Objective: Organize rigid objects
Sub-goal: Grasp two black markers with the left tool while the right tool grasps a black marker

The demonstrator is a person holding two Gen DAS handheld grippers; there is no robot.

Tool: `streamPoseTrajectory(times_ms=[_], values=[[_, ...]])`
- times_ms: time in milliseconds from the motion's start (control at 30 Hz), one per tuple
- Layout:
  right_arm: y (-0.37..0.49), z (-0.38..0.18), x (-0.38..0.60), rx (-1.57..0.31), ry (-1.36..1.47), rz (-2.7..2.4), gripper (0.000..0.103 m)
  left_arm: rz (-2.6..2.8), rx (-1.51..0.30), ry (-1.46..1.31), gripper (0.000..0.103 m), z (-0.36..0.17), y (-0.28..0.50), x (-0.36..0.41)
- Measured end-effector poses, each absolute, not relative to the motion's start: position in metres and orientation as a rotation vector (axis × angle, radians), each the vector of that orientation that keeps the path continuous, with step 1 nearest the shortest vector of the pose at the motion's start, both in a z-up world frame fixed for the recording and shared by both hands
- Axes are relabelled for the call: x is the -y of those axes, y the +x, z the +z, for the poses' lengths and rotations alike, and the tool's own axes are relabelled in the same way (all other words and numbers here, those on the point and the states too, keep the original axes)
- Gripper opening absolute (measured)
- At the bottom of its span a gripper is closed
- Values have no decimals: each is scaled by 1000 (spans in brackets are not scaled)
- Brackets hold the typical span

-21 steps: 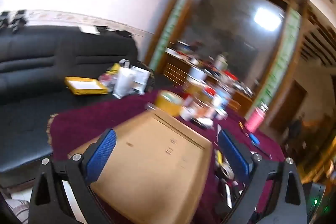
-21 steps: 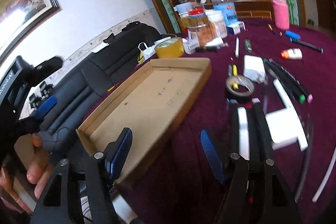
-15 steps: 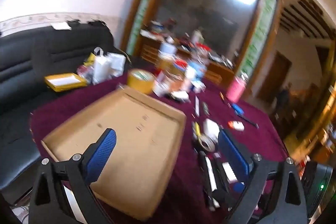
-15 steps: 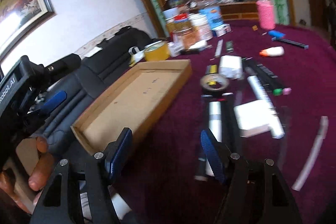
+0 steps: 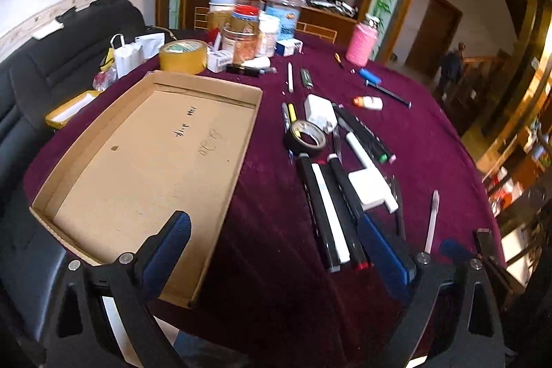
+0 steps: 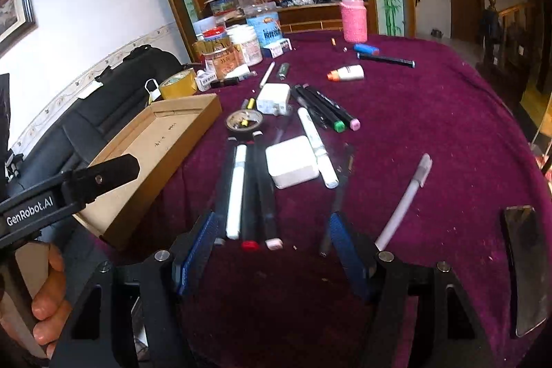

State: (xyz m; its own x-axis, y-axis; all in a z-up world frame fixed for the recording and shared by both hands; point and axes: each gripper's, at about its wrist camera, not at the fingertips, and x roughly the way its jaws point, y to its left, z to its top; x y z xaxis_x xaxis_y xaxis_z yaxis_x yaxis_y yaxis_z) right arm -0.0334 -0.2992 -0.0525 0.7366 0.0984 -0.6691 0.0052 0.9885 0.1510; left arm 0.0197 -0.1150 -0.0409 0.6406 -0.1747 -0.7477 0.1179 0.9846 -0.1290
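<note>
An empty cardboard tray [image 5: 145, 161] lies on the left of a table with a maroon cloth [image 5: 431, 143]; it also shows in the right wrist view [image 6: 151, 150]. Right of it lie several markers [image 5: 331, 206], a black tape roll [image 5: 305, 137], two white chargers [image 5: 371, 188] and a white pen [image 6: 403, 202]. My left gripper [image 5: 272, 247] is open and empty above the tray's near right corner. My right gripper [image 6: 272, 240] is open and empty, just before the near ends of the markers [image 6: 248, 188].
Jars, a yellow tape roll [image 5: 183, 56], a pink bottle [image 5: 360, 43] and small boxes crowd the table's far side. A black sofa [image 5: 51, 71] stands left. A dark phone [image 6: 526, 268] lies at the table's right edge. The left gripper's body [image 6: 69, 192] reaches into the right wrist view.
Both views have swung right, from the sofa and tray toward the markers and chargers. Both grippers stayed open and empty.
</note>
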Motion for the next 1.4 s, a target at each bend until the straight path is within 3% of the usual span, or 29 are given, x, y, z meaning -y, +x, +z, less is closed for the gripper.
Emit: streamPoseTrajectory(times_ms=[100, 233, 400, 633, 1100, 1233, 1400], values=[[-36, -54, 311, -752, 182, 49, 71, -169, -881, -19, 97, -46, 26, 121], [-36, -57, 308, -767, 184, 75, 60, -202, -895, -27, 97, -49, 24, 124], [-28, -60, 297, -782, 152, 100, 54, -200, -896, 5, 95, -53, 26, 128], [-14, -73, 294, -826, 147, 117, 40, -202, -938, 17, 83, -65, 35, 129], [12, -85, 292, -885, 167, 184, 38, -229, -959, -9, 80, -70, 46, 126], [15, -86, 290, -891, 152, 182, 38, -244, -987, -9, 67, -70, 49, 126], [27, -87, 294, -905, 158, 176, 38, -259, -985, -32, 67, -69, 54, 126]])
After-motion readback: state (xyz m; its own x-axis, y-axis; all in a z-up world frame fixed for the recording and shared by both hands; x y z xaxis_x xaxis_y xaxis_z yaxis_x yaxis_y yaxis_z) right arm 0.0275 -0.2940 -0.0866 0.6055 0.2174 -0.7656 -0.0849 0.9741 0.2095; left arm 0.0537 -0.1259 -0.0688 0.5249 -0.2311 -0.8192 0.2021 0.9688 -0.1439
